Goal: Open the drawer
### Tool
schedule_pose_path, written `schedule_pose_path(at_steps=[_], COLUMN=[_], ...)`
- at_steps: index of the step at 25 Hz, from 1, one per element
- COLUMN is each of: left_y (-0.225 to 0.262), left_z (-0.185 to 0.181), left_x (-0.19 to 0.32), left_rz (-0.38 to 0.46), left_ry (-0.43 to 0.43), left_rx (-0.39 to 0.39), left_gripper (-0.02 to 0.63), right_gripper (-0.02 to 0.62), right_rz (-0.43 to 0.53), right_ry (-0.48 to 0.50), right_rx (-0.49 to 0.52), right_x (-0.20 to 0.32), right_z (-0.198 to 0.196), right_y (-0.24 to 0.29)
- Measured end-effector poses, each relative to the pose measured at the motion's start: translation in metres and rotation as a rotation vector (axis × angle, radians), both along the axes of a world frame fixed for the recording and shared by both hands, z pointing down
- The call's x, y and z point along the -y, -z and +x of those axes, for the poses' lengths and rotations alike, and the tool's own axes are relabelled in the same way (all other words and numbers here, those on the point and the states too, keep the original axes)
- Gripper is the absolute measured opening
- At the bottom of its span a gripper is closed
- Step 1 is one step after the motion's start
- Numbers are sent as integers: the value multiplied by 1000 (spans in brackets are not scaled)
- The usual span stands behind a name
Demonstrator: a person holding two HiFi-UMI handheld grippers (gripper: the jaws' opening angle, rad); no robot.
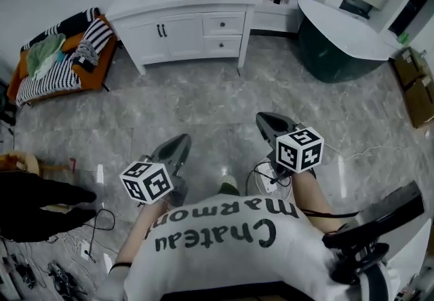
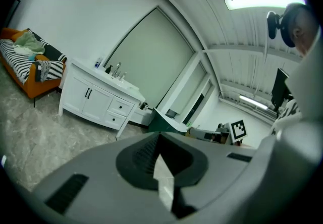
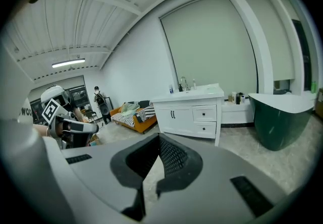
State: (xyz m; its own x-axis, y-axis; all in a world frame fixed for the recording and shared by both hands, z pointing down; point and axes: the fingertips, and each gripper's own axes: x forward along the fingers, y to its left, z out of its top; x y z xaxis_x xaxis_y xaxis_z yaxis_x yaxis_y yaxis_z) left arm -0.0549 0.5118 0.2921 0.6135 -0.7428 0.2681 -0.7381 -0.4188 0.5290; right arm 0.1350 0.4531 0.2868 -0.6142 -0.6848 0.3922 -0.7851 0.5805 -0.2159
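Small white drawers with dark knobs (image 1: 224, 24) sit one over the other in the right side of the white sink cabinet (image 1: 169, 38), at 12 o'clock in the head view. Both are pushed in flat, so the job is not started. The cabinet is well apart from the person, across the grey stone floor (image 1: 203, 99). The left gripper (image 1: 180, 144) at 8 o'clock and the right gripper (image 1: 264, 120) at 4 o'clock both point toward the cabinet, likely to be ready for a knob. Each has its fingers clenched on nothing, since nothing is near enough to grab. They will need to part before they can take a knob.
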Motion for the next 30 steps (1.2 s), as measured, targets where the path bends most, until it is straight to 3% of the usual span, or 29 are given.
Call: schedule_pose_path(at_steps=[7,13,23,30], left_y=[-1,12,-17,-29], left_z=[0,-4,-8,-8], left_x=[23,43,67,89], left_rz=[-3,34,-42,-39], left_ry=[53,91,88,75], left_rx=[29,26,32,37], left_gripper=[-8,-8,-7,-8], right_gripper=[3,3,3,3], right_rz=[-6,-37,-41,-28], right_ry=[22,-22,-9,-33], right_rx=[-52,-9,-46,-76], right_x=[34,55,70,85], right_z=[19,38,40,52], right_y=[-6,-11,-23,-23])
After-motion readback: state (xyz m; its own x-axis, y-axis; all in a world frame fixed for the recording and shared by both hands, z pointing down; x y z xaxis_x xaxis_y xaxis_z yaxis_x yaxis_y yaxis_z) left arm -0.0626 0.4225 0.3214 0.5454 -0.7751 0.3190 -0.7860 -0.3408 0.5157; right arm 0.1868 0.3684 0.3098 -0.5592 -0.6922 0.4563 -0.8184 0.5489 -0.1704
